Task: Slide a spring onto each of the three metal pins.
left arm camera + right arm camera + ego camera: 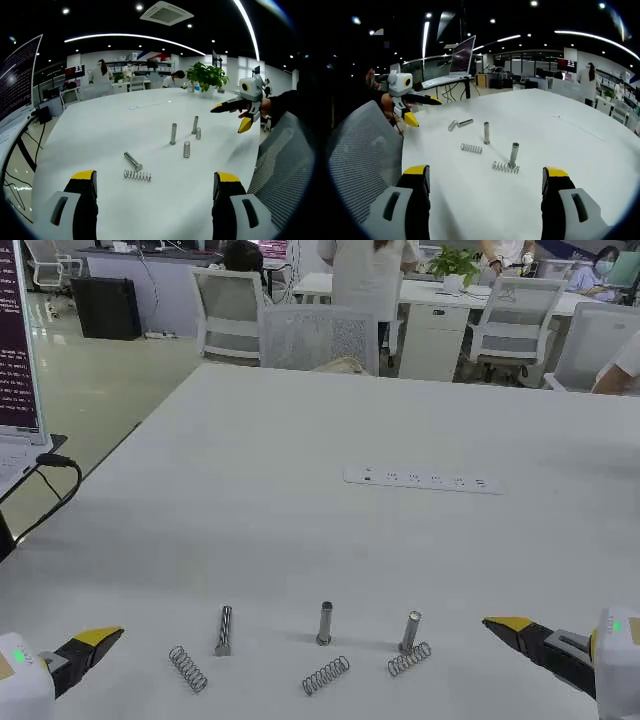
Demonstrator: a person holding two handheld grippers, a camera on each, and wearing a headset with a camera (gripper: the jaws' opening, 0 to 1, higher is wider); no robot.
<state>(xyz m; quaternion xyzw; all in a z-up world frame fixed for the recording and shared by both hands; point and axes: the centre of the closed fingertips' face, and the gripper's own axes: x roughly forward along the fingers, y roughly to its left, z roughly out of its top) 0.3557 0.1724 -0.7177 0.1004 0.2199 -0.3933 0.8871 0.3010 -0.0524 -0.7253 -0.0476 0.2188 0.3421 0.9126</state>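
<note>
White bodies, black yellow-tipped jaws, green lights on left tongs [155, 176] and right tongs [487, 171].

Three pins sit in a row on the bench [300, 440]: left pin [223, 630] (lying flat), middle pin [325, 623], right pin [410, 631]. Just before them lie the left spring [187, 668], middle spring [326, 675] and right spring [409, 659]. A power strip [422, 479] lies well behind.

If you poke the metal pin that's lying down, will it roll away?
Probably a bit: the lying pin is round and smooth, so it may roll. Its wider end would likely swing it in a curve. It looks like solid metal, so stiff, not bendy.
</note>
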